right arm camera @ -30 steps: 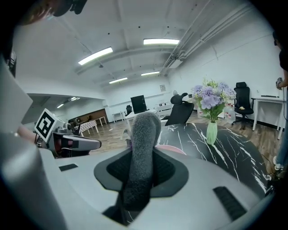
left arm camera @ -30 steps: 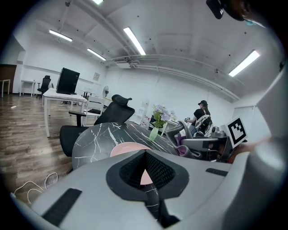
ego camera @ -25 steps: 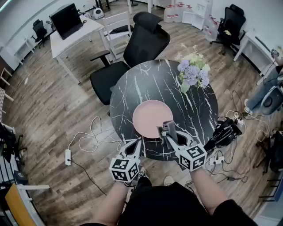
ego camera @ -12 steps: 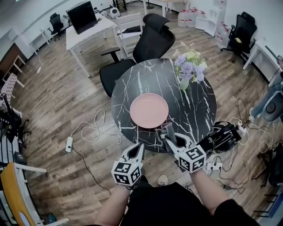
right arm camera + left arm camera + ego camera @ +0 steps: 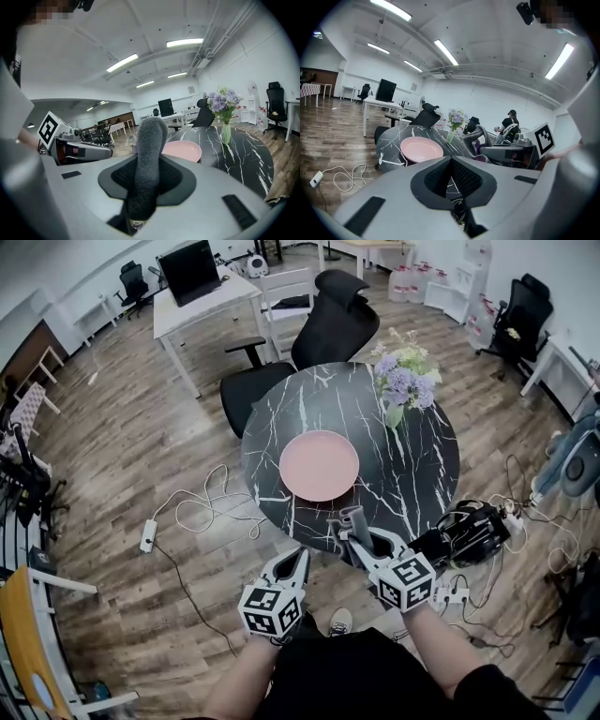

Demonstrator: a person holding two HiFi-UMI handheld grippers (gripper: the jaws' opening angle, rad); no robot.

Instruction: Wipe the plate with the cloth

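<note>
A pink plate (image 5: 319, 465) lies near the middle of the round black marble table (image 5: 412, 474). Both grippers hang just off the table's near edge, short of the plate. My right gripper (image 5: 356, 532) is shut on a grey cloth (image 5: 352, 518) that stands up between its jaws. In the right gripper view the cloth (image 5: 149, 150) rises from the right gripper (image 5: 149, 165), with the plate (image 5: 183, 150) beyond it. My left gripper (image 5: 296, 563) is shut and holds nothing. The left gripper view shows the left gripper (image 5: 451, 163) with jaws together and the plate (image 5: 421, 149) ahead.
A vase of purple flowers (image 5: 401, 385) stands at the table's far right. A black office chair (image 5: 309, 343) is behind the table. Cables and a power strip (image 5: 192, 517) lie on the wooden floor at left. A black device (image 5: 469, 532) sits at the right.
Both grippers have drawn back from over the table's near edge toward the person. The cloth stays in the right gripper. The plate has not moved on the table.
</note>
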